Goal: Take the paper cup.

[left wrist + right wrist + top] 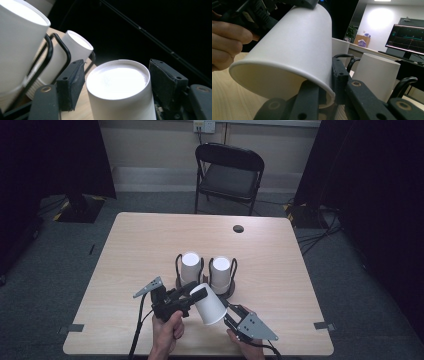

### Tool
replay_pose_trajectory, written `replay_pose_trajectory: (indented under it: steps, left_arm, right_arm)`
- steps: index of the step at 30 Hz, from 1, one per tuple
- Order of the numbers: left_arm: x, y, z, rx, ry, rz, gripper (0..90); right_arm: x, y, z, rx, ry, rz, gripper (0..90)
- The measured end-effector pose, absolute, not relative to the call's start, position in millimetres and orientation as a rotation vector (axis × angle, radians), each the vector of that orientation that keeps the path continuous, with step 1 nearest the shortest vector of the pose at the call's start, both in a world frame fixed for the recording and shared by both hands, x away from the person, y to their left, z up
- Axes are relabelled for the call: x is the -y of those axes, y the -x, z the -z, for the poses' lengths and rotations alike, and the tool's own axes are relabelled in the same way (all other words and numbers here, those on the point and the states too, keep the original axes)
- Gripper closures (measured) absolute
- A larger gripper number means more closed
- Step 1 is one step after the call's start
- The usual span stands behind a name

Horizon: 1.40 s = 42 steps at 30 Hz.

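A white paper cup hangs tilted above the front of the table, base toward the left. My right gripper is shut on its rim; in the right gripper view one jaw sits inside the cup and one outside. My left gripper straddles the cup's base. In the left gripper view its pads stand beside the base, with a thin gap on the left side. Two more white cups stand upside down in black wire holders just behind.
A black folding chair stands beyond the table's far edge. A round cable hole lies near the far right of the tabletop. The right gripper view shows a lit monitor in the background. Bare wood surrounds the holders.
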<state>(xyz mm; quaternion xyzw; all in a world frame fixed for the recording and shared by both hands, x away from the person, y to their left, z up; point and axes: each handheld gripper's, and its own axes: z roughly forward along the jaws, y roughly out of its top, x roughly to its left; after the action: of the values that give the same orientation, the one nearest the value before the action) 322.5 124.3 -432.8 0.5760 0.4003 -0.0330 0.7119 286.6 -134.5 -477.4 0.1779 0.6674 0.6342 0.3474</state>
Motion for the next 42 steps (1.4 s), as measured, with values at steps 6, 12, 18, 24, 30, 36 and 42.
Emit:
replay_pose_trajectory:
  steps: [6,12,18,24,30,36,42]
  left_arm:
    - [-124,-321,429,-0.874,-1.304,-0.017,28.8]
    - [-126,-318,427,-0.867,-1.315,-0.096,27.5]
    - [-131,-318,425,-0.871,-1.309,-0.159,25.3]
    - [-134,-316,425,-0.864,-1.32,-0.238,21.7]
    - [-137,-315,427,-0.854,-1.355,-0.335,20.3]
    - [-140,-313,430,-0.847,-1.398,-0.397,22.3]
    - [-139,-312,433,-0.823,-1.475,-0.488,21.1]
  right_arm:
    - [138,-288,477,-1.769,-0.495,-1.656,84.4]
    - [140,-289,476,-1.798,-0.515,-1.655,84.5]
    - [141,-289,476,-1.853,-0.552,-1.651,84.5]
    - [145,-290,476,-1.897,-0.612,-1.642,84.5]
    - [148,-293,476,-1.952,-0.668,-1.601,84.5]
    - [151,-295,475,-1.993,-0.719,-1.582,84.5]
    - [152,-299,474,-2.049,-0.75,-1.534,84.6]
